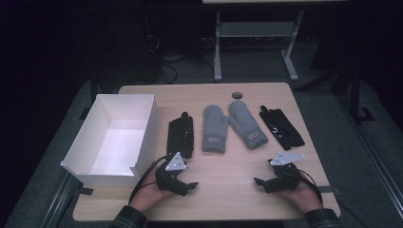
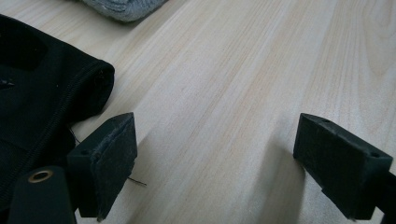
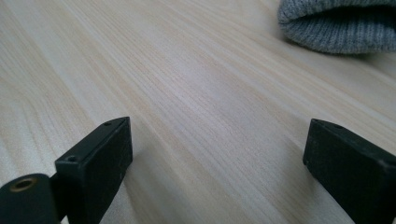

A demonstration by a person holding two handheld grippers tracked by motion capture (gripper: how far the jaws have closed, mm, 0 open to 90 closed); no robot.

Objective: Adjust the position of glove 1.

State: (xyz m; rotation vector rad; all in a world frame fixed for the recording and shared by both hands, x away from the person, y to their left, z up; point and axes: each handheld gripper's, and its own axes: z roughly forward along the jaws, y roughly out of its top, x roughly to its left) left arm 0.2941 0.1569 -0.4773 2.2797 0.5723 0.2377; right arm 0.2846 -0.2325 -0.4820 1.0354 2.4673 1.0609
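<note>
Sitting on a pale wooden table (image 1: 223,175): white box (image 1: 114,137) at left, then black glove (image 1: 181,135), two grey mittens (image 1: 215,128) (image 1: 247,124), another black glove (image 1: 281,127), lying side by side.

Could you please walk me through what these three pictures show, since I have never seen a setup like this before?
There is no robot here: a person sits at a wooden table and holds a two-jaw tool in each hand. The high view looks down from above: the left gripper and the right gripper rest near the table's front edge.

The other two pictures come from small cameras riding on those grippers, looking out between their own black jaws. Both pairs of jaws stand wide open with only bare wood between them, so nothing is held.

On the table lie a white box at the left, then a row of four: a black glove, two grey mittens, and another black glove. The left gripper view shows the first black glove's edge close by.
</note>
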